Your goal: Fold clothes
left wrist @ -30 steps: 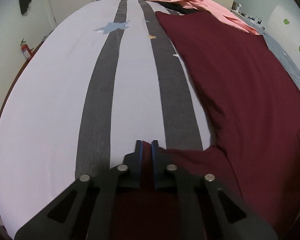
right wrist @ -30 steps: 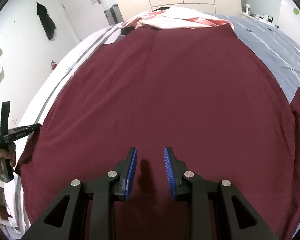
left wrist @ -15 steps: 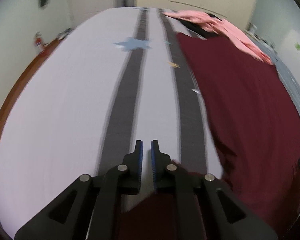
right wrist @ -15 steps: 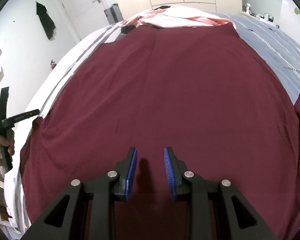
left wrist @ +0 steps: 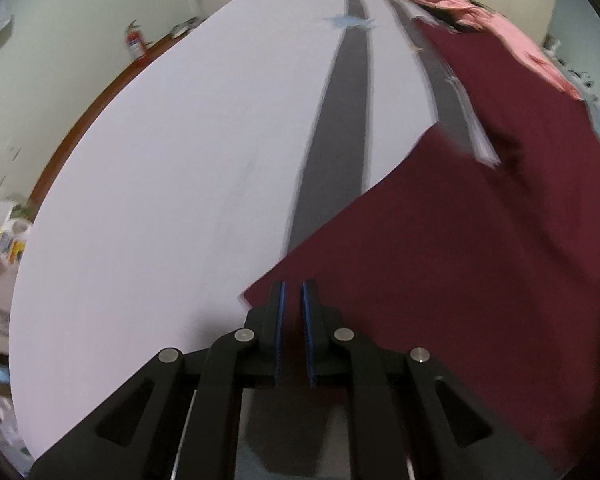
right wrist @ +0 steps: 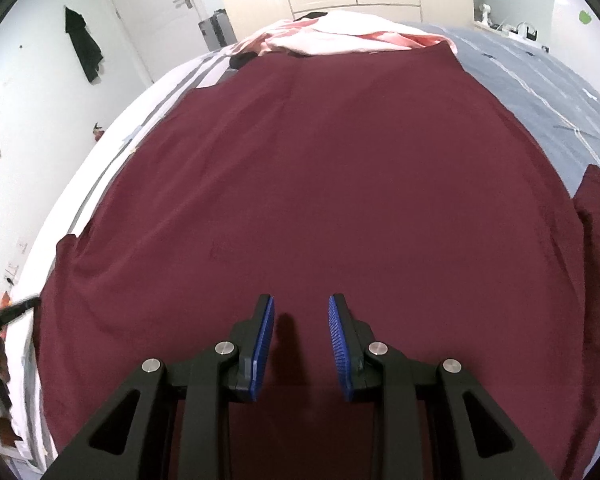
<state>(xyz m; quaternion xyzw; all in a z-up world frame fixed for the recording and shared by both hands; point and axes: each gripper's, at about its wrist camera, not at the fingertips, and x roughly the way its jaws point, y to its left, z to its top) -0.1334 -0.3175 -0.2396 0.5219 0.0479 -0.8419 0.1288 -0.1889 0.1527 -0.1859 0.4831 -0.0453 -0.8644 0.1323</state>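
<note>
A large maroon shirt (right wrist: 340, 180) lies spread flat on the bed. My right gripper (right wrist: 300, 312) hovers open just above its near part, with nothing between the blue pads. In the left wrist view my left gripper (left wrist: 291, 292) is shut on the edge of the shirt's left sleeve (left wrist: 380, 248), which stretches out from the jaws across the striped sheet (left wrist: 180, 160). The left gripper also shows blurred at the far left edge of the right wrist view (right wrist: 16, 308). The other sleeve (right wrist: 596, 200) lies bunched at the right.
A pile of pink clothes (right wrist: 340, 36) sits at the far end of the bed, touching the shirt's far edge. The bed's left edge drops off to a floor with clutter (left wrist: 0, 240). A fire extinguisher (left wrist: 136, 44) stands by the wall.
My left gripper has swung left with the sleeve, which is now drawn out flat over the sheet. The right gripper has stayed in place, open.
</note>
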